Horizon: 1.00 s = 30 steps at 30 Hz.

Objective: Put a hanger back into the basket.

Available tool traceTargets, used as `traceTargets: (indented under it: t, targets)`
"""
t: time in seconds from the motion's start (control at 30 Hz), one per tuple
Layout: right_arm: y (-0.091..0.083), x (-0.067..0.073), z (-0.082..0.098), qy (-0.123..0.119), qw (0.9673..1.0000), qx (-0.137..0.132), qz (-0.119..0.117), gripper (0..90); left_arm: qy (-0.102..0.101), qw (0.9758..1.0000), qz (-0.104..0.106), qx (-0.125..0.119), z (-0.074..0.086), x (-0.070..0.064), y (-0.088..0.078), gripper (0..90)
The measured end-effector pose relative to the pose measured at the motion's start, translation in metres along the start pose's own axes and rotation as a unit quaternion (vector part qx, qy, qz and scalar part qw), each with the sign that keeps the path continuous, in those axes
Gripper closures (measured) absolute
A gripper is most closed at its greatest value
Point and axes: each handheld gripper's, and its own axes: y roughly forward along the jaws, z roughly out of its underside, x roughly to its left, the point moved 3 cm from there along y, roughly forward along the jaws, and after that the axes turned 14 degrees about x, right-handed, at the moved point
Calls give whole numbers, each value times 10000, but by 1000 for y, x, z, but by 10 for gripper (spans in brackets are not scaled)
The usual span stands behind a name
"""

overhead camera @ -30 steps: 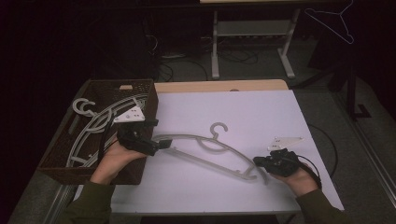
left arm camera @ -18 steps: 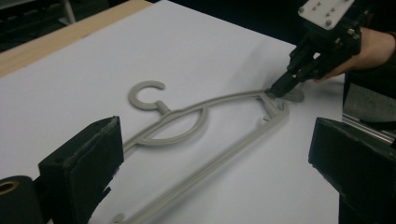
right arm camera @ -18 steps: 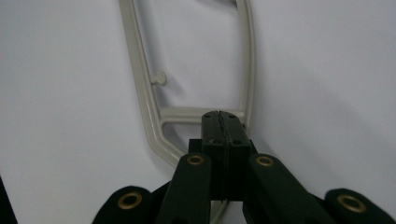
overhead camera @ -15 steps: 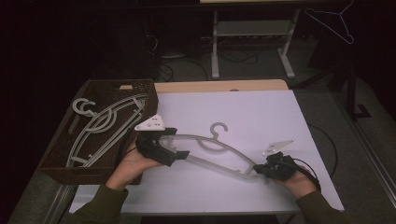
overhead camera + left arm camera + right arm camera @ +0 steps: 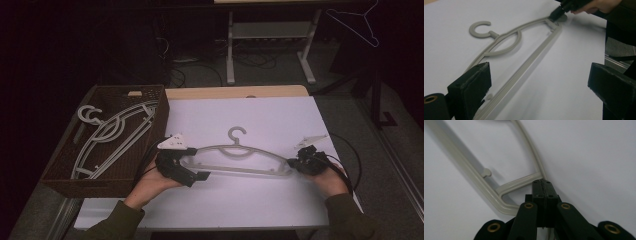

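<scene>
Dim lab: cables (image 5: 200, 67), bare workbench (image 5: 270, 50)

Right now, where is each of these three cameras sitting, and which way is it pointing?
High view: fixed above the person's side, looking forward and down on the table; both forearms enter from below, holding the left gripper and right gripper, beside a basket.
Left gripper view: rides the left gripper, looking along the hanger between wide-open jaws toward the right gripper.
Right gripper view: rides the right gripper, shut on the hanger's end.
All three share the hanger.
</scene>
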Motion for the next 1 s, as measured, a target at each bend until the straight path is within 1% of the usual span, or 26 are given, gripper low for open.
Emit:
traceTargets:
  t: [0.03,0.1,0.13,0.17,0.2,0.23,0.3,0.37,0.4,0.43,0.47,0.5,0.53,0.57,0.6,0.63,0.7,0.73,0.77,0.83,0.93,1.0]
  targets:
    - [0,0,0,0,10000,0,0,899,-12,10000,0,-4,0,0,0,45]
    - [1,-12,-2,138,9998,-16,151,899,3,10000,-9,14,1,1,0,46]
    - [3,-24,-4,244,9993,-32,271,899,-12,10000,-21,15,1,2,0,46]
    - [3,-24,-4,244,9993,-32,271,899,-34,10000,-15,5,1,2,1,46]
    - [5,-29,-5,267,9991,7,322,899,-43,10000,-25,16,2,2,1,47]
    - [8,-31,-4,320,9990,67,317,899,-38,10000,-31,18,2,3,0,47]
    - [6,-31,-7,342,9988,-68,335,898,-67,10000,-39,3,3,3,0,50]
    - [-3,-24,-13,244,9990,-274,274,898,-95,9999,-60,-8,3,4,0,54]
    - [-6,-17,-17,213,9989,-378,190,898,-126,9999,-73,-39,3,5,0,57]
    - [-7,-10,-23,113,9988,-456,112,898,-137,9999,-84,-33,3,5,1,58]
    - [-7,-1,-29,-46,9986,-521,33,898,-162,9998,-96,-19,4,6,1,58]
    - [-3,21,-44,-292,9969,-644,-334,899,-171,9998,-92,-22,4,6,2,58]
    - [-3,21,-44,-292,9969,-644,-334,899,-170,9998,-103,-11,4,7,2,58]
    - [-1,29,-50,-349,9962,-659,-448,899,-186,9998,-116,0,5,7,3,58]
    - [3,42,-59,-528,9946,-668,-600,898,-217,9997,-114,7,5,8,3,58]
    - [7,52,-67,-669,9931,-660,-700,899,-216,9997,-115,6,6,8,4,58]
    - [16,71,-80,-878,9907,-584,-865,899,-231,9997,-122,24,7,9,4,58]
    - [20,77,-84,-977,9898,-546,-879,898,-241,9996,-121,12,7,10,5,58]
    - [26,86,-90,-1079,9884,-514,-935,899,-253,9996,-125,19,8,10,5,58]
    - [35,96,-98,-1204,9869,-445,-974,899,-271,9996,-122,22,8,11,5,58]
    - [45,106,-105,-1269,9864,-339,-988,898,-285,9995,-138,23,9,12,5,58]
    - [50,110,-107,-1316,9855,-273,-1036,899,-292,9995,-137,17,9,12,5,58]
